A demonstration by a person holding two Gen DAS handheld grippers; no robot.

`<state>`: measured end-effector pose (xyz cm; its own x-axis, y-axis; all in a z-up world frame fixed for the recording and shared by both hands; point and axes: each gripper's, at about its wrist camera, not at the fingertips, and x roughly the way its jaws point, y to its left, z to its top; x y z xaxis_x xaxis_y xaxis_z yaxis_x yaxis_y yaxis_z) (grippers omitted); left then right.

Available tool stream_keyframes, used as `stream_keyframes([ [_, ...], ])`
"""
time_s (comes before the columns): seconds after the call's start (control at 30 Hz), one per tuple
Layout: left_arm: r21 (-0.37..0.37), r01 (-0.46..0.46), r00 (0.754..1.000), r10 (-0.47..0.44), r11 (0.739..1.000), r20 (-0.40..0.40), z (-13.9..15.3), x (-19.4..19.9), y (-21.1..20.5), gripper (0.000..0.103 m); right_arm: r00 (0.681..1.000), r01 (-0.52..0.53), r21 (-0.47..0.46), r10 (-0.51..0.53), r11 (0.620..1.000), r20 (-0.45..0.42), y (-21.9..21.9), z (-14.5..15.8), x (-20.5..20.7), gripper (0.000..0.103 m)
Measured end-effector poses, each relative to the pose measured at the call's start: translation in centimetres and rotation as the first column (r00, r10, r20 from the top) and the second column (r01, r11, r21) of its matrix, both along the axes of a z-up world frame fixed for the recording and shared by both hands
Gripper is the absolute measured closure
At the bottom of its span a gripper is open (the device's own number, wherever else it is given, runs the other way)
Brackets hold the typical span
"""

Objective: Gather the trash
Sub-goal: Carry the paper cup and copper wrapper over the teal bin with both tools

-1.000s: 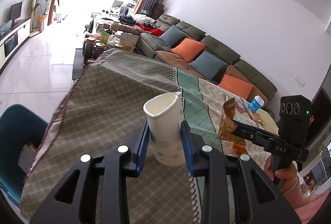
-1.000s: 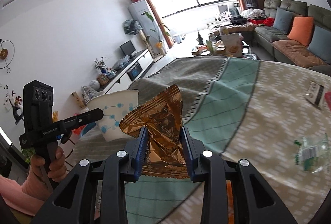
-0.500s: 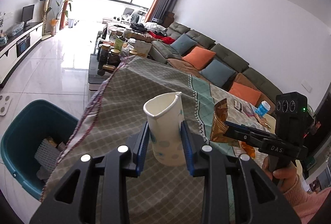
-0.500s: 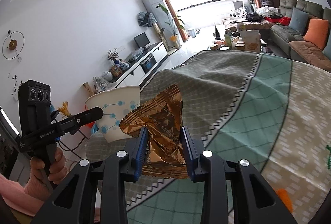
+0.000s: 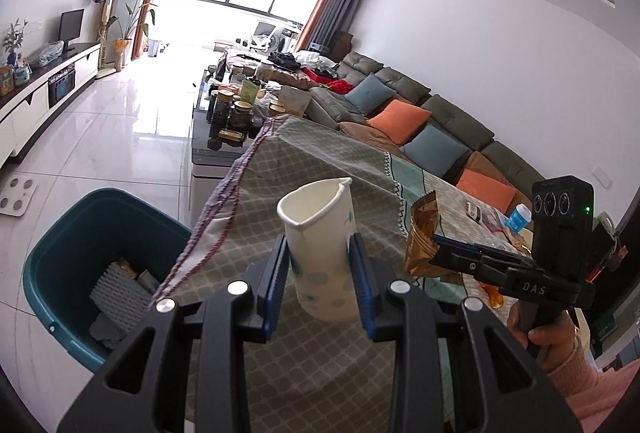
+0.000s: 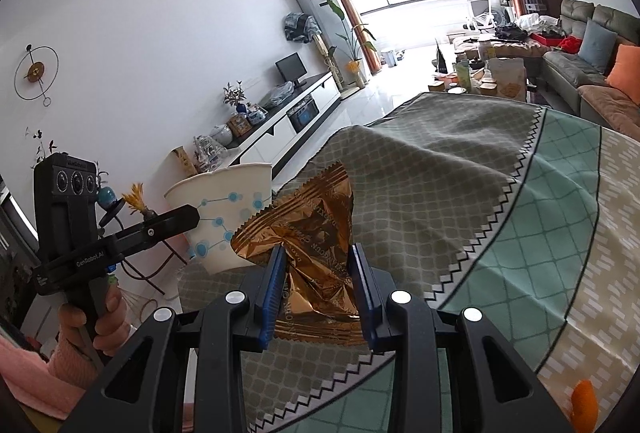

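My left gripper (image 5: pixel 320 265) is shut on a squashed white paper cup (image 5: pixel 322 249) with blue dots, held upright above the table's left edge; the cup also shows in the right wrist view (image 6: pixel 224 217). My right gripper (image 6: pixel 318 273) is shut on a crumpled gold foil wrapper (image 6: pixel 312 233), held above the tablecloth just right of the cup; the wrapper also shows in the left wrist view (image 5: pixel 422 233). A teal bin (image 5: pixel 60 265) with trash inside stands on the floor, below and left of the cup.
The table wears a patterned grey, green and beige cloth (image 6: pixel 500 201). A blue-capped bottle (image 5: pixel 518 215) and small items lie at its far end. A cluttered coffee table (image 5: pixel 236 113) and a long sofa (image 5: pixel 420 121) stand beyond. An orange scrap (image 6: pixel 584 399) lies at lower right.
Both grippers have moved left toward the table edge with their loads. The teal bin has come further into the left wrist view.
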<state>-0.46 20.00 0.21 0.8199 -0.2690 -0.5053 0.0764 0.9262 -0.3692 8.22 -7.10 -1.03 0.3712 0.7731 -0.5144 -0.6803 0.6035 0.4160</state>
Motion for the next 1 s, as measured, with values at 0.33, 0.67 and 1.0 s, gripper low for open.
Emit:
stream_keyframes([
  [0.33, 0.001, -0.04, 0.999, 0.04, 0.999, 0.001, 0.2, -1.1, 1.2, 0.071, 0.999, -0.044, -0.005, 0.044, 0.999, 0.003, 2.2, 0.0, -0.2, 0.07],
  [0.67, 0.01, -0.091, 0.996, 0.091, 0.996, 0.002, 0.5, -2.6, 2.4, 0.071, 0.995, -0.104, -0.006, 0.104, 0.995, -0.001, 5.0, -0.2, -0.2, 0.07],
  [1.0, 0.019, -0.143, 0.99, 0.143, 0.99, 0.009, 0.9, -3.4, 3.7, 0.071, 0.989, -0.151, -0.006, 0.151, 0.989, -0.002, 7.3, 0.0, 0.2, 0.07],
])
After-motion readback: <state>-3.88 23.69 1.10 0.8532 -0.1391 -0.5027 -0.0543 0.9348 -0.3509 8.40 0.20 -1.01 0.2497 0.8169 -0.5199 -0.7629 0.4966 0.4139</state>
